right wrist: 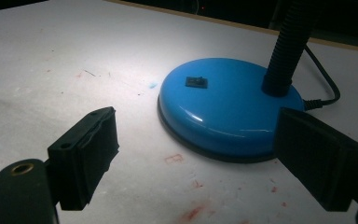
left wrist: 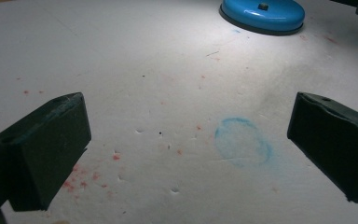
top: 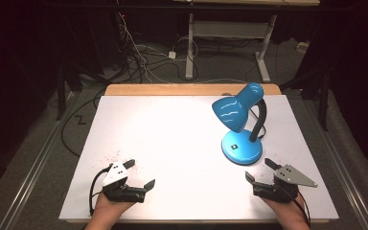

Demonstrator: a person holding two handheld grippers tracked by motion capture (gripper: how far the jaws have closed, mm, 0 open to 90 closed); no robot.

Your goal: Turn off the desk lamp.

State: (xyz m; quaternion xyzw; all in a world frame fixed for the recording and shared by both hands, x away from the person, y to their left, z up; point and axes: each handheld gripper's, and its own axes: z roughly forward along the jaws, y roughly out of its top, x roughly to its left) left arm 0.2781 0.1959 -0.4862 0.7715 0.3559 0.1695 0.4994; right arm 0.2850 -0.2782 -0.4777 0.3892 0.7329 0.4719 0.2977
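A blue desk lamp (top: 238,115) stands on the white table (top: 172,139) at the right, lit, its shade turned to the left. Its round blue base (top: 242,146) (right wrist: 228,105) (left wrist: 263,12) carries a small black switch (right wrist: 196,82), and a black flexible neck (right wrist: 289,44) rises from the back of the base. My right gripper (top: 258,169) (right wrist: 205,158) rests open just in front of the base, nothing between its jaws. My left gripper (top: 140,173) (left wrist: 186,149) lies open near the table's front left, over bare white surface with red specks and a faint blue ring mark (left wrist: 242,142).
The lamp's black cord (right wrist: 324,93) trails off behind the base toward the table's far edge. Beyond the table, a white desk frame (top: 227,43) and loose cables (top: 139,52) lie on the grey floor. The table's wooden far edge (top: 191,89) shows past the white sheet.
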